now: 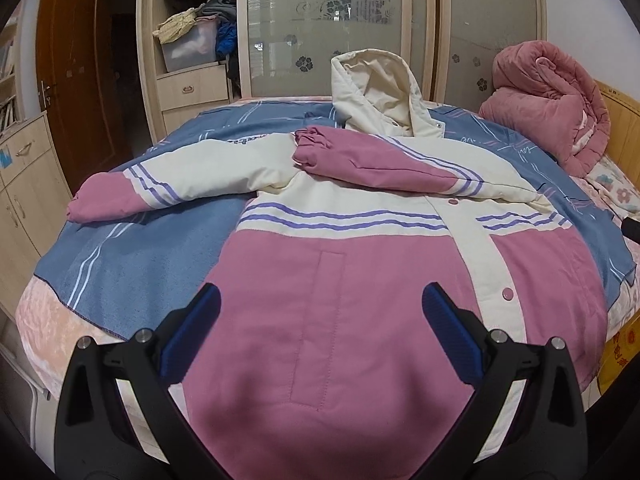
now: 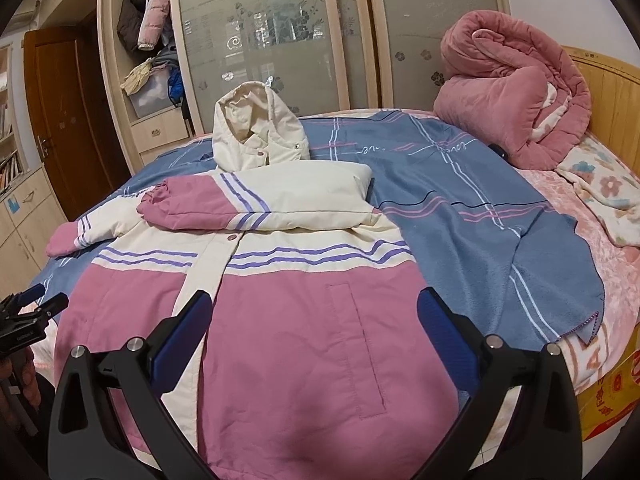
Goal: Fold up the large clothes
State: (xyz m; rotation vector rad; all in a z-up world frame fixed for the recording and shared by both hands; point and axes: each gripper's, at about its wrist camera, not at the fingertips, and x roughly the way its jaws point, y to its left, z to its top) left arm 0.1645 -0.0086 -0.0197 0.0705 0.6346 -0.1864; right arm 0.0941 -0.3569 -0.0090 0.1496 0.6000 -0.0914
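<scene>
A pink and cream hooded jacket (image 1: 340, 280) lies face up on the bed, also in the right wrist view (image 2: 300, 320). Its right sleeve (image 1: 380, 168) is folded across the chest. Its left sleeve (image 1: 160, 184) lies stretched out to the left. The cream hood (image 1: 380, 92) stands up at the far end. My left gripper (image 1: 320, 316) is open and empty above the jacket's lower left panel. My right gripper (image 2: 314, 320) is open and empty above the lower right panel. The left gripper also shows at the left edge of the right wrist view (image 2: 32, 308).
A blue blanket (image 2: 480, 220) lies under the jacket on the bed. A rolled pink quilt (image 2: 512, 92) sits at the far right by the wooden headboard (image 2: 612, 92). A wardrobe with glass sliding doors (image 1: 328, 24) stands behind the bed. A cabinet (image 1: 24, 184) stands at the left.
</scene>
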